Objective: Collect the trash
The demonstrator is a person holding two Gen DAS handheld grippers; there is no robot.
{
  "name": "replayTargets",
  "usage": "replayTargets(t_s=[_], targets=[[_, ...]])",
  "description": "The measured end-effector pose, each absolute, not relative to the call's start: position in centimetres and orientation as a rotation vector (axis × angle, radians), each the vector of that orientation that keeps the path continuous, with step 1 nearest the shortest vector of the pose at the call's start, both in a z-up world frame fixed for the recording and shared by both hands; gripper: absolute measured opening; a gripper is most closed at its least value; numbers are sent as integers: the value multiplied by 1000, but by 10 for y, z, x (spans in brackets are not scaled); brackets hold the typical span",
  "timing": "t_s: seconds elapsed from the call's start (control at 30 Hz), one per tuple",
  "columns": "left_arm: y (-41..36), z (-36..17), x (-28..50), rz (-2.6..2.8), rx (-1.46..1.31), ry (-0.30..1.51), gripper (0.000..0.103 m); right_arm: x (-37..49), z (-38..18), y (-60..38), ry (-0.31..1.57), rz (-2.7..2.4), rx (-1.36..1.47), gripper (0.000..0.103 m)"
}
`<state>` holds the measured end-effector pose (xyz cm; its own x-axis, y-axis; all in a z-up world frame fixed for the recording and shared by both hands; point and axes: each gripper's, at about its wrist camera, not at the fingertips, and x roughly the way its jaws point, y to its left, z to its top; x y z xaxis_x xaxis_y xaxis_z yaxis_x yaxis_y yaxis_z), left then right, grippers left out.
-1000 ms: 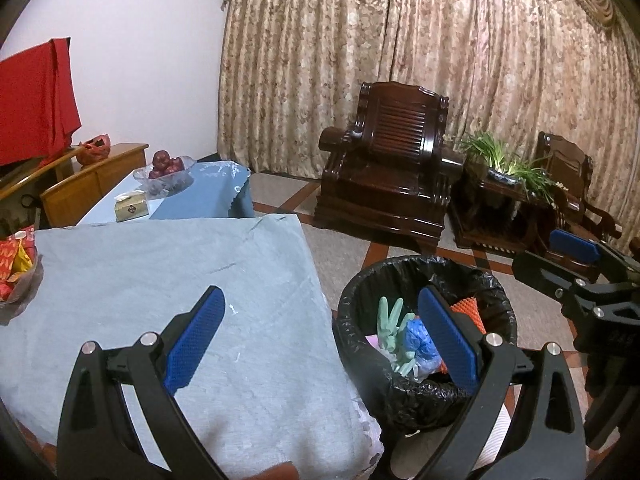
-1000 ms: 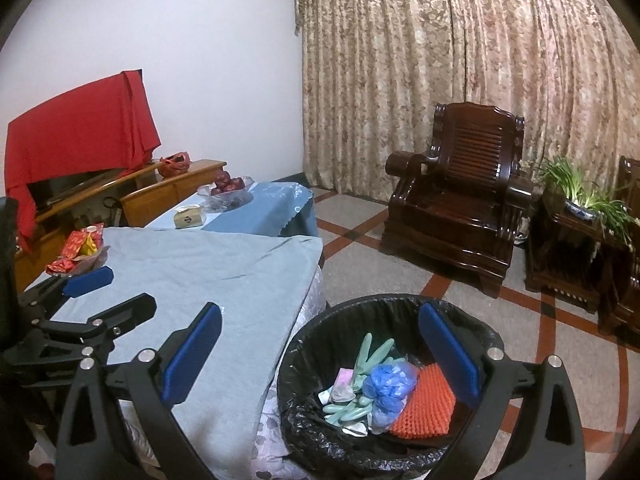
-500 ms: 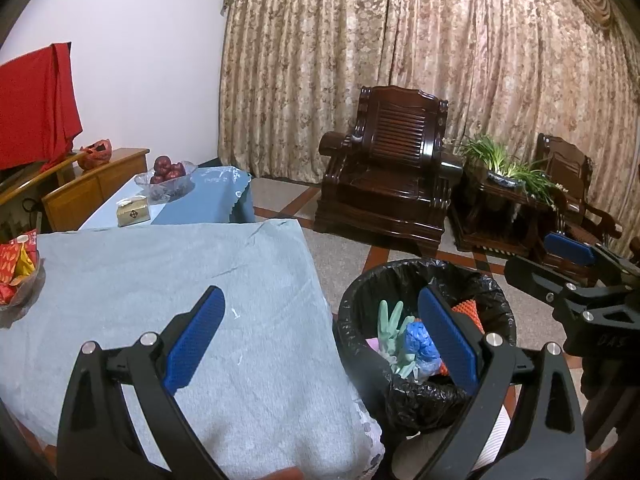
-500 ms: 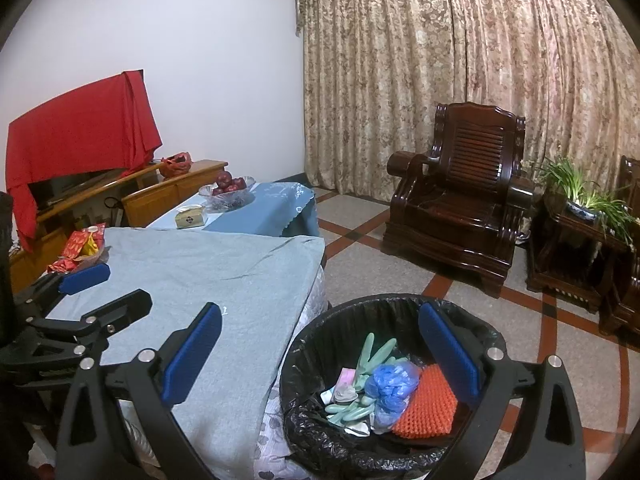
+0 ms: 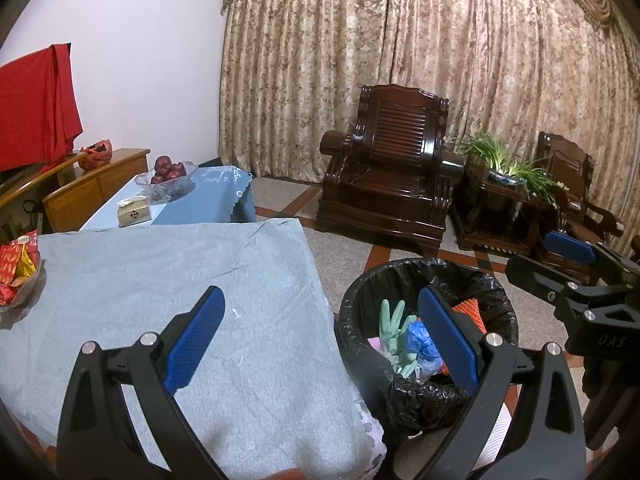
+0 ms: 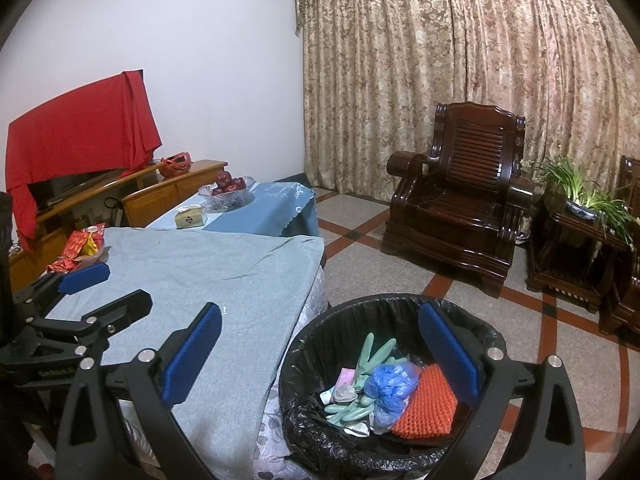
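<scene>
A black-lined trash bin (image 6: pixel 304 344) (image 5: pixel 352 304) stands on the floor beside the table. Inside lie a green rubber glove (image 6: pixel 370 354) (image 5: pixel 390 320), a crumpled blue bag (image 6: pixel 390 378) (image 5: pixel 420 344), an orange mesh piece (image 6: pixel 426 406) (image 5: pixel 468 306) and small paper scraps (image 6: pixel 342 386). My left gripper (image 5: pixel 320 336) is open and empty, over the table's corner and the bin's edge. My right gripper (image 6: pixel 318 346) is open and empty above the bin. Each gripper shows in the other's view: the right gripper (image 5: pixel 556 264) at far right, the left gripper (image 6: pixel 92 284) at far left.
The table carries a grey-blue cloth (image 5: pixel 160 280) with a dish of red snack packets (image 5: pixel 16 272) at its left edge. Behind it a blue-covered low table (image 6: pixel 264 212) holds a fruit bowl (image 6: pixel 228 192) and a tissue box (image 6: pixel 190 216). Dark wooden armchairs (image 6: pixel 460 200) and a plant stand (image 6: pixel 576 216) sit across the tiled floor.
Both views have shifted slightly, as if the grippers drew back and rose a little. The jaws of both stay open and the bin's contents have not moved.
</scene>
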<state>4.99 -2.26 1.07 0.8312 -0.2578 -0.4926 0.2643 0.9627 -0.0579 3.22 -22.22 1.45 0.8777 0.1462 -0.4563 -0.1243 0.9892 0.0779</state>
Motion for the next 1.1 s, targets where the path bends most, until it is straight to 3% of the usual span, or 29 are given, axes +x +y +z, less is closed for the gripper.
replayTargets(t_s=[1.1], targets=[[-20,2,56,-281,18,538,95,32,14,-222,486,140,48,97]])
